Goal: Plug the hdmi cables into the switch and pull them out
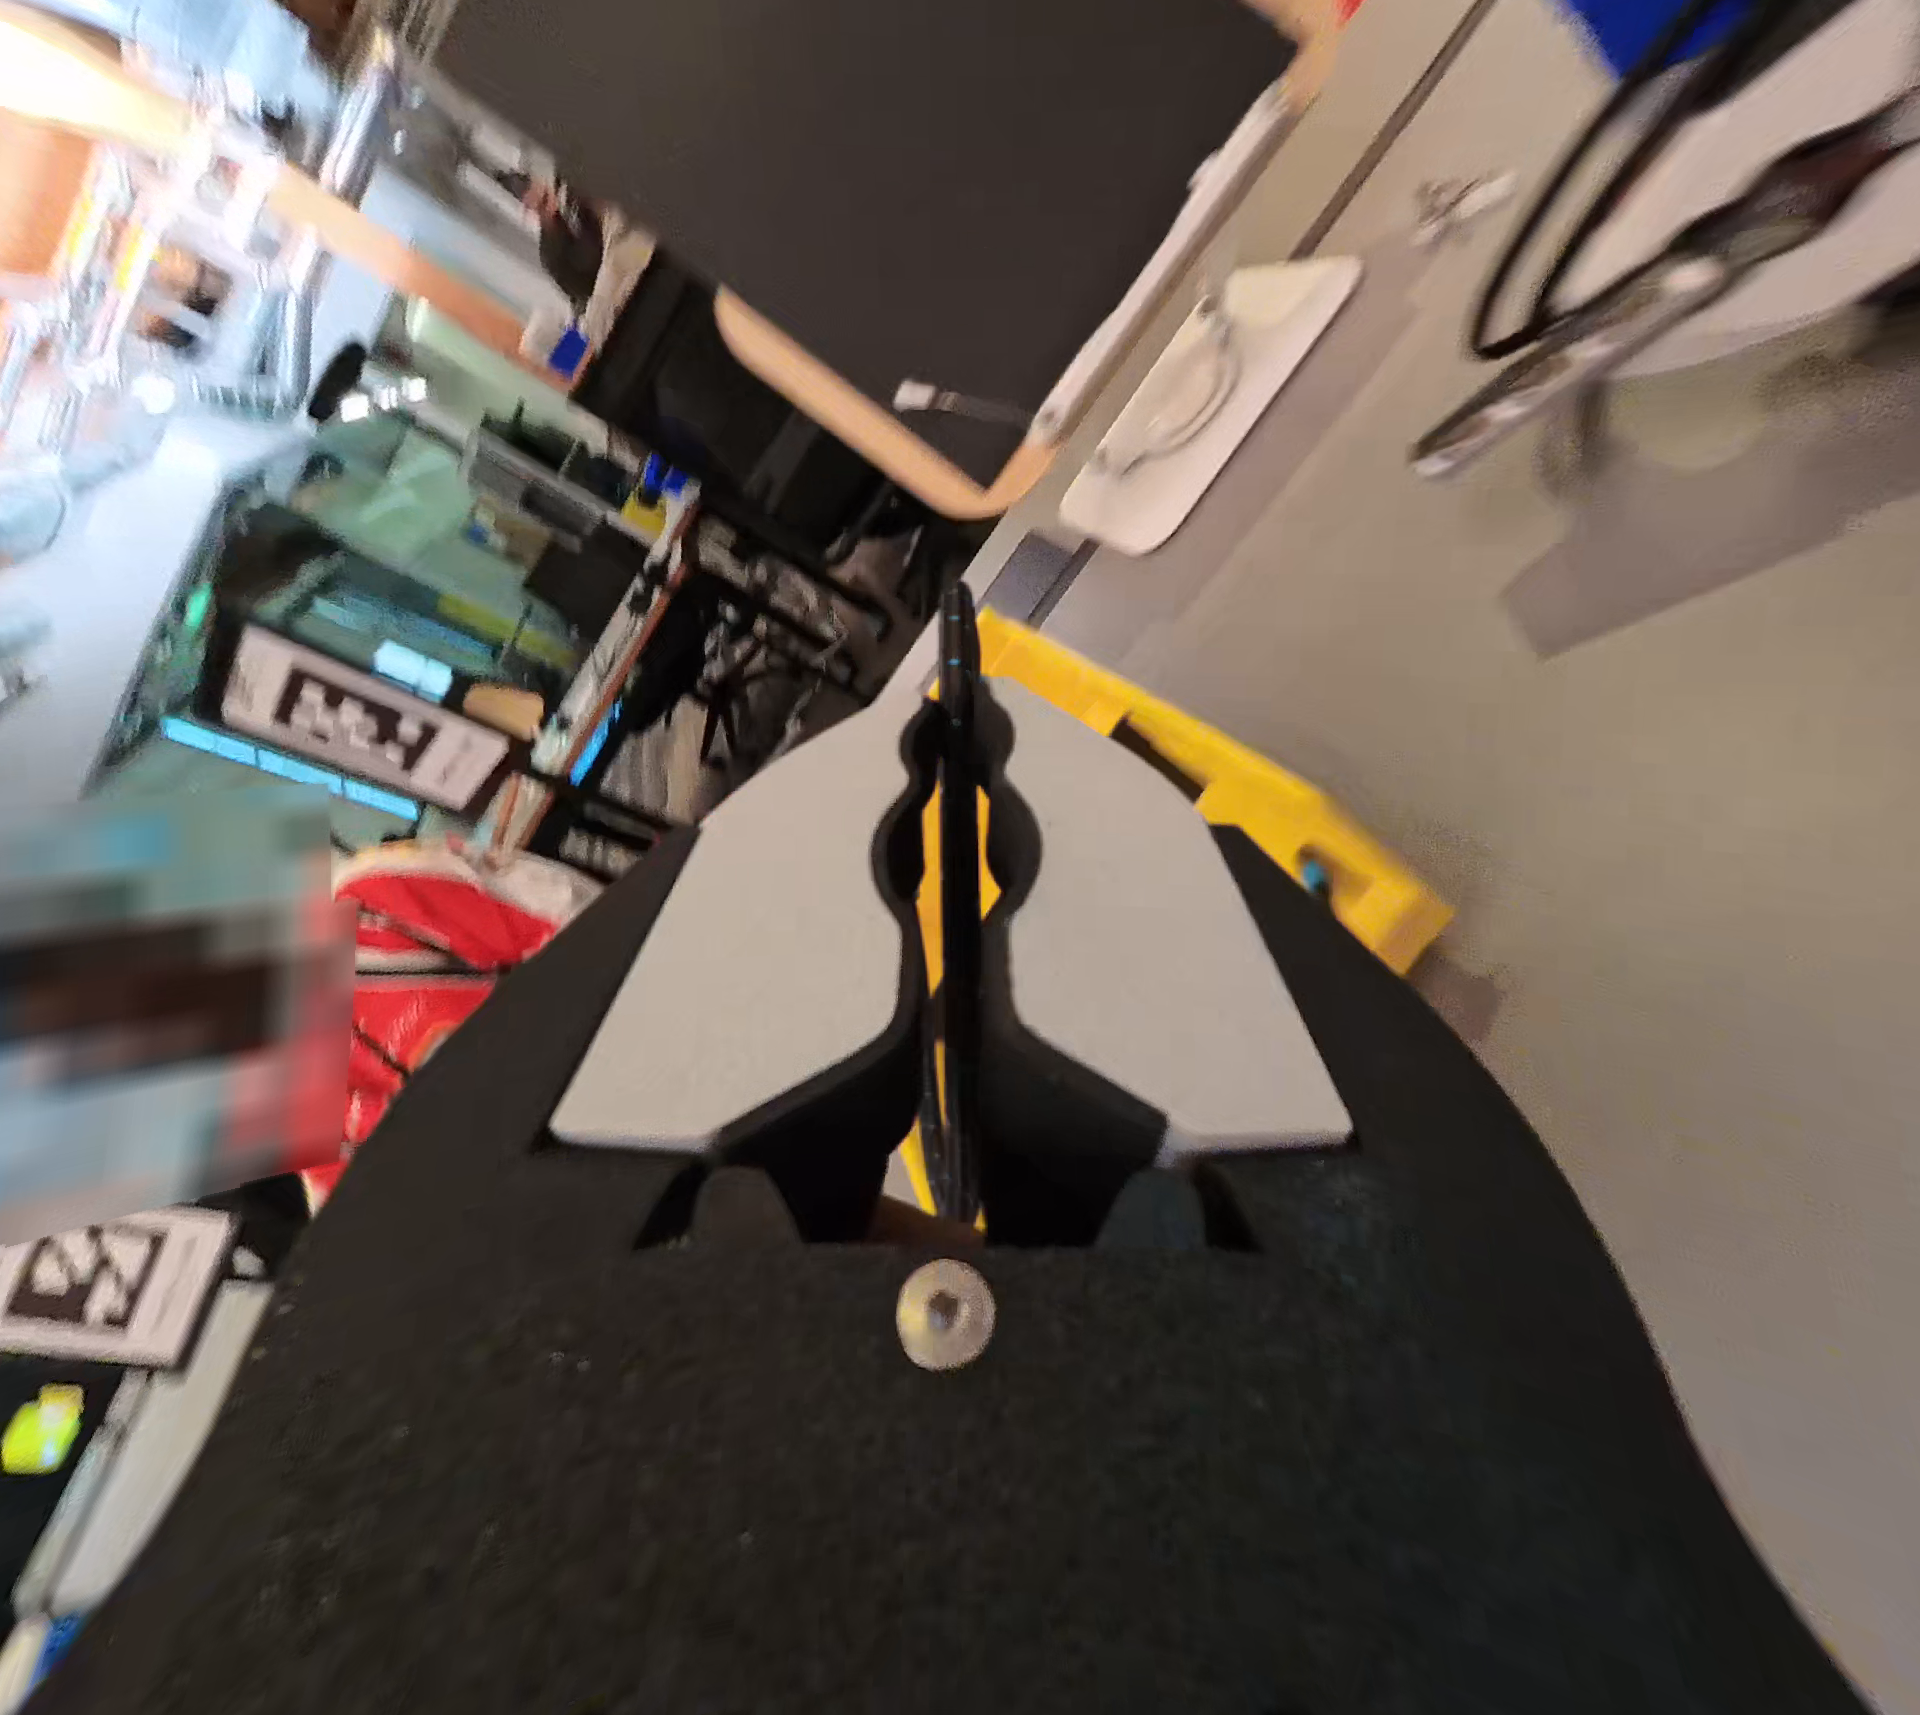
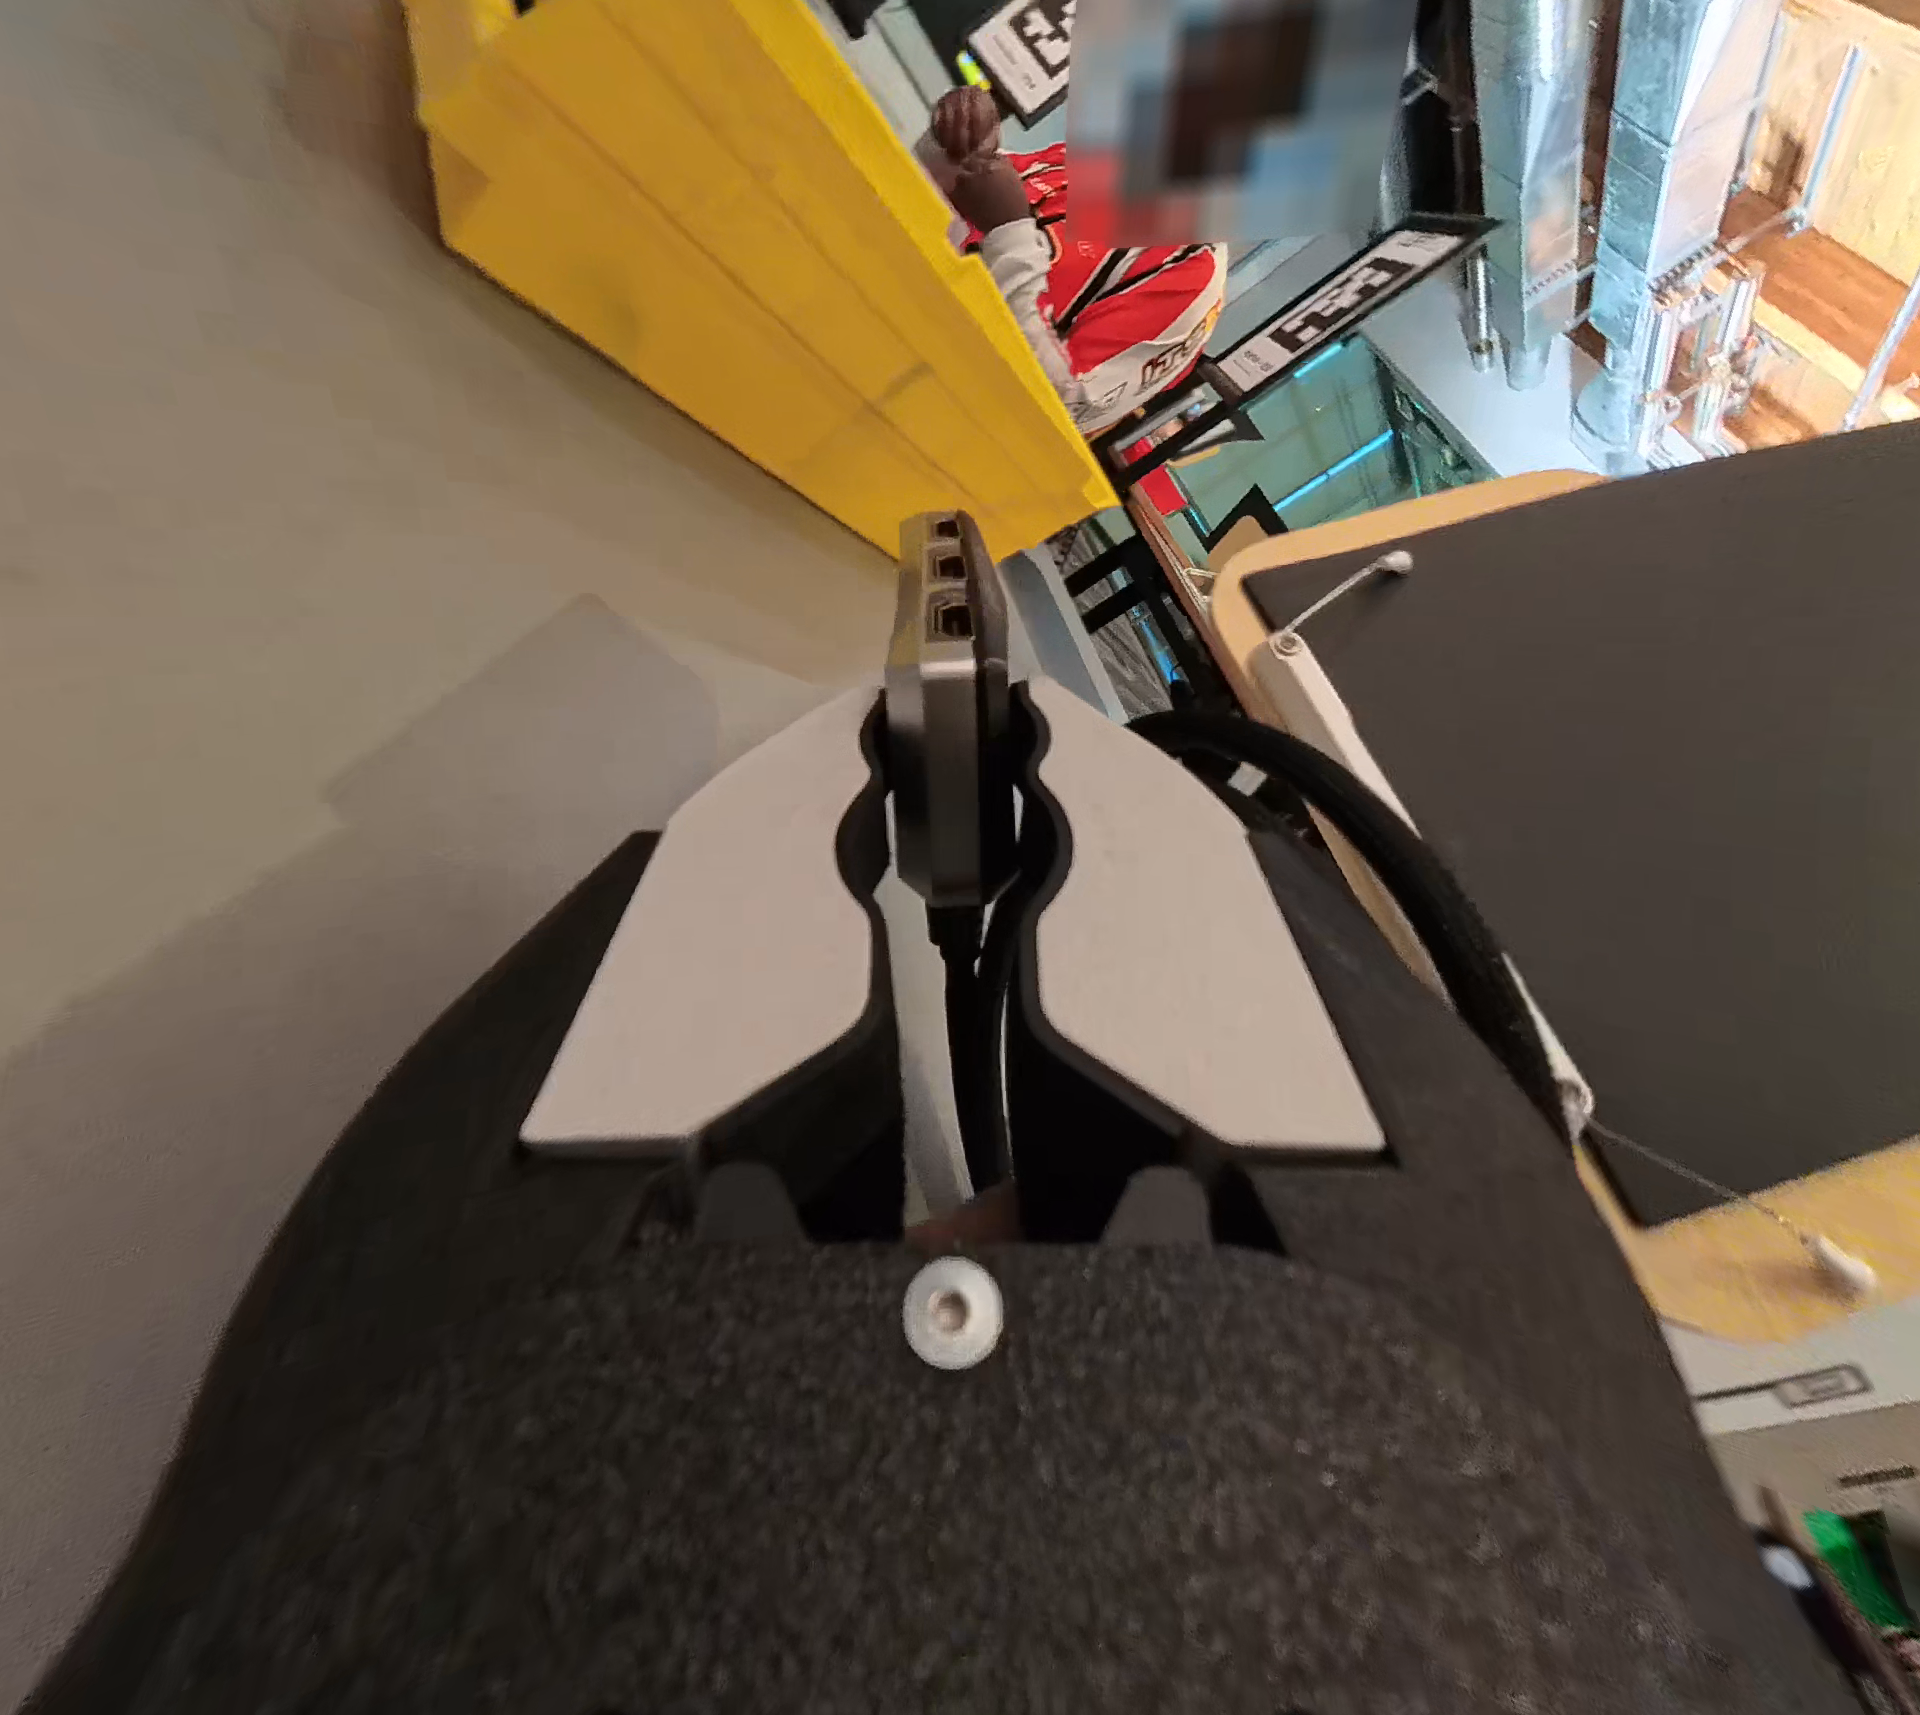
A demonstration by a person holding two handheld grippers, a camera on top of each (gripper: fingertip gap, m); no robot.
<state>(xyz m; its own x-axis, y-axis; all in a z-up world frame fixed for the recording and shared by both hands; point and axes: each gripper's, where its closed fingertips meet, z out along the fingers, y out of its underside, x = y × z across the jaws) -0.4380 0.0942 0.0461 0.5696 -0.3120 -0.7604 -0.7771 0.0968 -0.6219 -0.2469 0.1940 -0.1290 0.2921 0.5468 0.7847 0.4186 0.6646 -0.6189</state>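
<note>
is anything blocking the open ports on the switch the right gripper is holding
Nothing visible does. The right gripper is shut on the switch, and its three upward-facing ports show empty with open air beyond. The left gripper is shut on a thin black cable; its plug isn't visible.

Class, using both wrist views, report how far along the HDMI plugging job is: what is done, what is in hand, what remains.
Done: both items are picked up. The right gripper is shut on the switch, whose three visible ports face forward, empty. In hand: the left gripper is shut on a thin black cable; its plug isn't visible. Left: every plug-in and pull-out, judging by those empty ports.
</note>
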